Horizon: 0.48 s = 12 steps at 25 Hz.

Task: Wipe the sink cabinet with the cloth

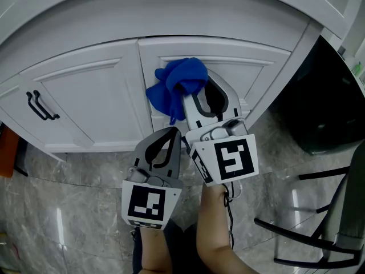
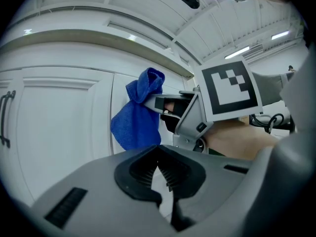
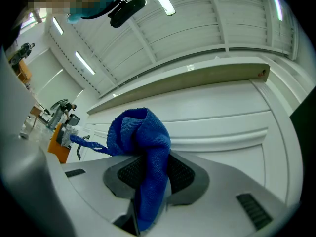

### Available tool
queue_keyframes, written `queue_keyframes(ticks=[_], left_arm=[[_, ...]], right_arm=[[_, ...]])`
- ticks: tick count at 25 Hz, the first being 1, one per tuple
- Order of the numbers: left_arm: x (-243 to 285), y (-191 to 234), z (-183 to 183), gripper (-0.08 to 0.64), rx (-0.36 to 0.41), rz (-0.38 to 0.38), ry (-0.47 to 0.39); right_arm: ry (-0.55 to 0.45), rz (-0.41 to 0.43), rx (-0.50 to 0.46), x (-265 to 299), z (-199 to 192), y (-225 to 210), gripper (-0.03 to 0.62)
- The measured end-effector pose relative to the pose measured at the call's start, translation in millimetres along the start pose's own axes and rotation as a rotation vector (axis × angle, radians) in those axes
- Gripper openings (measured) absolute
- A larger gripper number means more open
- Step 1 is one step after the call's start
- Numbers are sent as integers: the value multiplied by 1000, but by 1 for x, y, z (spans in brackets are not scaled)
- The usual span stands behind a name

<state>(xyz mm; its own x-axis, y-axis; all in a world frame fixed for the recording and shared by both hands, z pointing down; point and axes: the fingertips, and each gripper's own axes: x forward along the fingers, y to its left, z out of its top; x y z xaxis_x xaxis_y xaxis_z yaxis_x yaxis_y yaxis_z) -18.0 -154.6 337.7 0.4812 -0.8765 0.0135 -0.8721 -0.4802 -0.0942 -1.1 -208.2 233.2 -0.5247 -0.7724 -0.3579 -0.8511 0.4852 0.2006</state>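
One cloth point(image 1: 171, 90) in right tool point(image 1: 193, 96), against cabinet point(image 1: 85, 96).

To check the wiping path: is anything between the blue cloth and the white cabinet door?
Nothing visible stands between them. The right claw holds the cloth close in front of the cabinet door, with only open space there.

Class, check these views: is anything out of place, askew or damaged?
Nothing stands out. The blue cloth is bunched up, clamped in the right gripper in front of the white cabinet doors, which sit shut and unmarked.
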Motion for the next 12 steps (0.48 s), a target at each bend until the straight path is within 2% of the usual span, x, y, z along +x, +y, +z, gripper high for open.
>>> queue_keyframes(ticks=[12], left_arm=[[0, -4, 0, 3, 7, -23, 11]], right_arm=[[1, -74, 13, -11, 1, -25, 115]])
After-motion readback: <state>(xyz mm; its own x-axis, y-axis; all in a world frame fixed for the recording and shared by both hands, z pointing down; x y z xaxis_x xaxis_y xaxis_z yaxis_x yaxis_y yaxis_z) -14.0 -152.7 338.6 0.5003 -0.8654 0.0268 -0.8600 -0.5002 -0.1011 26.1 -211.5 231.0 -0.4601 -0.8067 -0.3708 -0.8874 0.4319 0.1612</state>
